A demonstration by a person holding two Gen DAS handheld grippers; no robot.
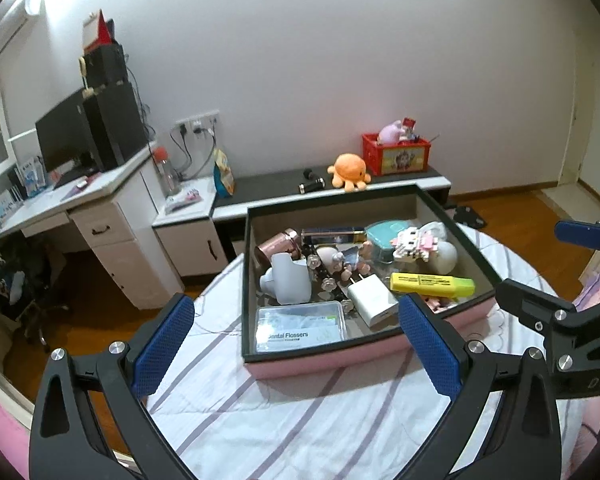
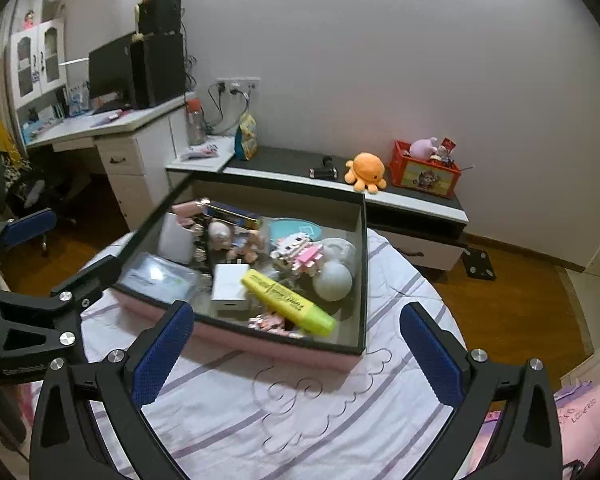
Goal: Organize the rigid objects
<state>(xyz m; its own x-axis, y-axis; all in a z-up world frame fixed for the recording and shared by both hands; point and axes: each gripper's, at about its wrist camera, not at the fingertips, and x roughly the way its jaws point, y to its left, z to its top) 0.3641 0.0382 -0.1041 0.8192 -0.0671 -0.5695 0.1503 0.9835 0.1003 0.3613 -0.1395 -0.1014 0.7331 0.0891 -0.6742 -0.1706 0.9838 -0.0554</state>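
Observation:
A pink box with a black rim (image 1: 324, 364) (image 2: 260, 350) stands on a round table under a striped white cloth. In it lie a yellow highlighter (image 1: 432, 284) (image 2: 288, 296), a white charger (image 1: 374, 300) (image 2: 230, 282), a clear dental flosser case (image 1: 300, 326) (image 2: 160, 276), a brick-built kitty figure (image 1: 416, 242) (image 2: 296, 252), a white bottle (image 1: 288, 280), a pink metal cup (image 1: 278, 244) and a white ball (image 2: 334, 280). My left gripper (image 1: 296, 344) is open and empty just before the box. My right gripper (image 2: 296, 352) is open and empty at the box's near right corner.
A low black-topped bench (image 1: 284, 182) behind the table carries an orange octopus plush (image 1: 348, 171) and a red toy crate (image 1: 396, 156). A white desk with a monitor (image 1: 64, 136) stands at left. Wooden floor surrounds the table. A pink pillow (image 2: 580, 412) lies at the right.

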